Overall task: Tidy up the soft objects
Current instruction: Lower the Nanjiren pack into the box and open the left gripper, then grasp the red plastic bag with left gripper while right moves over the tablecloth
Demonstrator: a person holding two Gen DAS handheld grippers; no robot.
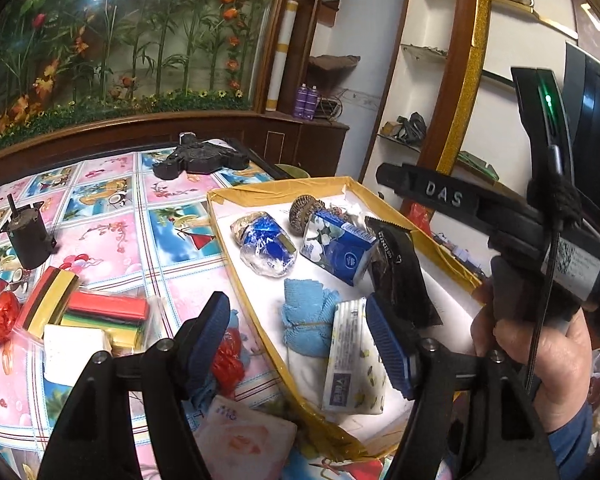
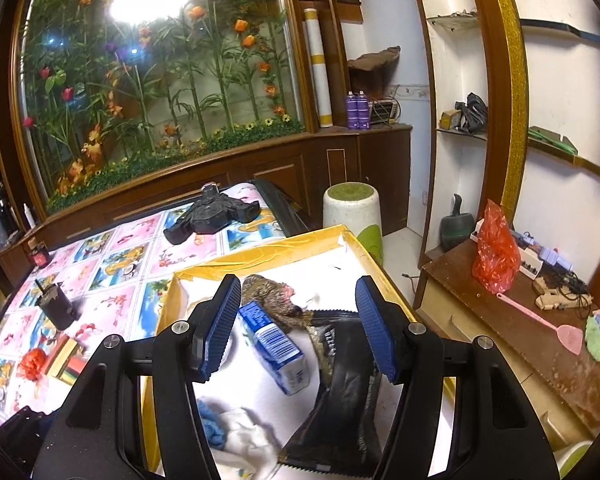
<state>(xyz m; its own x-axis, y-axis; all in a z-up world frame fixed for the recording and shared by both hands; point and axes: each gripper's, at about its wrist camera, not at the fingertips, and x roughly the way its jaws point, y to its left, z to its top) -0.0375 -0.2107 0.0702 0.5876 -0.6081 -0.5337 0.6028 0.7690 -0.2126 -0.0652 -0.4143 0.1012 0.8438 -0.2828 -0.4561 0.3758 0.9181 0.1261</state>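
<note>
l tongs [image 1: 298, 342] gaping, empty, hanging over tissue pack [image 1: 354, 364] lying inside box [image 1: 260, 272] | r tongs [image 2: 296, 328] apart, nothing gripped, hovering over black pouch [image 2: 340, 400] | sponges [image 1: 96, 316] waiting on surface [image 1: 148, 216], likely going in nxt

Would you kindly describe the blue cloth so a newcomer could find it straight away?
Find the yellow-rimmed box on the floral tablecloth. Inside, at its near end, beside a white tissue pack, lies the blue cloth: the only knitted, light-blue bundle, tied round its middle.
</note>
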